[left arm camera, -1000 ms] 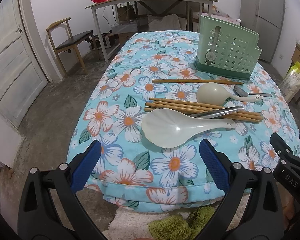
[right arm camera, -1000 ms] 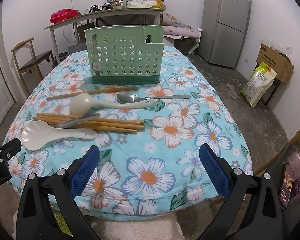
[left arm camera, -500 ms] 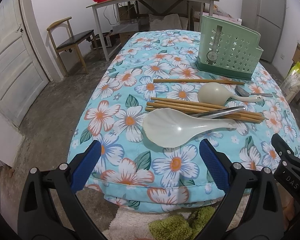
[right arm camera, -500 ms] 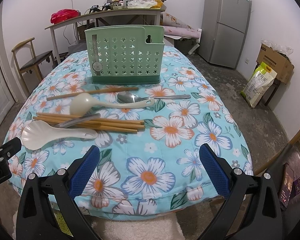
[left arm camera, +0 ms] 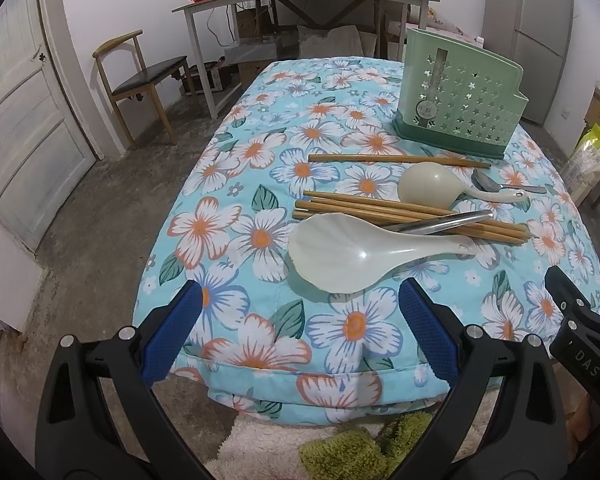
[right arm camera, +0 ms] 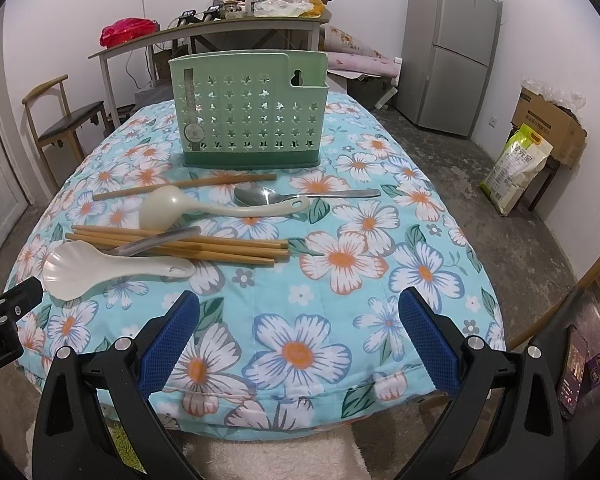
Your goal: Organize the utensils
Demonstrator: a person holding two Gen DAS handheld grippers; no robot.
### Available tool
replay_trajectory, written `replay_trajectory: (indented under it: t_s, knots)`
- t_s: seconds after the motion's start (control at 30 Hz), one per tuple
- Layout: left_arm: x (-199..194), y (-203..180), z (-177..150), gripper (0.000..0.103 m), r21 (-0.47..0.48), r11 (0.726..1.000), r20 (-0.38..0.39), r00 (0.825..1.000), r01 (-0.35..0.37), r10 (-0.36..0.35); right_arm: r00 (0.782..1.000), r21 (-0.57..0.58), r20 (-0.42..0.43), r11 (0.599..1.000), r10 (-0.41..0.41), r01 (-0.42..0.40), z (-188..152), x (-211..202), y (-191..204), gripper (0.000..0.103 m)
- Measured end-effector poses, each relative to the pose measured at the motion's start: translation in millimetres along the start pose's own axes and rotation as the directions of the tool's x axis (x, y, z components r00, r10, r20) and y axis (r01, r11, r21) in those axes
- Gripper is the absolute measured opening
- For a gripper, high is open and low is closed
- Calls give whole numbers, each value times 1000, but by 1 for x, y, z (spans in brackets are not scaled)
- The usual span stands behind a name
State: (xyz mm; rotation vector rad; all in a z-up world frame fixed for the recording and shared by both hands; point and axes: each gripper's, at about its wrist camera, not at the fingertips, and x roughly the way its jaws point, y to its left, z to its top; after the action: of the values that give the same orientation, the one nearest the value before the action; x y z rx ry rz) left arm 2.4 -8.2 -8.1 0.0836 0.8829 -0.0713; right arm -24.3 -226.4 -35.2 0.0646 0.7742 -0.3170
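Quilted floral fabric in turquoise, orange and white covers the table [right arm camera: 340,256], soft and rounded at its near edge. At the far end stands one green plastic utensil holder [right arm camera: 248,116], its wall pierced with star-shaped holes. In front of it lie one loose wooden chopstick [right arm camera: 184,186], a bundle of chopsticks [right arm camera: 220,248] too overlapped to count, one shell-shaped white rice paddle [left arm camera: 364,254], one cream ladle [right arm camera: 204,208], one steel spoon [right arm camera: 300,194] and a steel handle [left arm camera: 444,224] across the bundle. Left gripper [left arm camera: 300,324] and right gripper [right arm camera: 300,324] hover with blue textured pads wide apart, empty. "DAS" shows on the right gripper's black arm.
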Motion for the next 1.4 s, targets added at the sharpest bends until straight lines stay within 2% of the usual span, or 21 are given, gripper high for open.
replay_trajectory:
  t_s: [0.2,0.5,0.6,0.67,0.77,0.9,0.93,1.0,1.2,1.3,1.33,1.4]
  knots:
    - [5,6,-3,95,4,1000,-6,1000,28,-28,1000,-13,-4,1000,-9,9,-1,1,5,97]
    - [16,5,1,95,26,1000,-22,1000,10,-9,1000,-14,-23,1000,-2,2,-1,7,9,97]
    - [20,9,2,95,18,999,-17,999,35,-35,999,-17,-32,1000,2,-2,-1,11,10,97]
    - [22,13,3,95,12,997,-10,997,80,-80,999,-20,-34,1000,5,-6,-1,14,12,97]
    - [20,20,6,95,-5,984,24,984,178,-178,999,-26,-34,1000,11,-12,0,17,14,97]
    - [19,30,6,95,-42,943,73,943,329,-326,999,-38,-44,999,23,-25,1,24,18,97]
    - [20,30,7,95,-52,938,71,938,343,-340,998,-42,-50,999,27,-29,1,26,20,97]
    - [24,29,8,95,-59,931,57,933,359,-356,997,-50,-68,998,39,-43,0,31,24,97]
    - [44,33,1,94,-64,934,-27,935,352,-354,984,-65,-151,992,95,-106,-8,49,32,97]
    - [50,38,0,94,-90,929,-38,931,360,-364,978,-70,-179,990,105,-119,-13,57,35,97]
    - [51,39,-1,93,-93,926,-35,928,366,-370,978,-72,-178,990,107,-121,-13,57,36,97]
    - [54,38,0,79,-94,919,-37,921,383,-388,977,-70,-180,989,115,-129,-13,59,36,97]
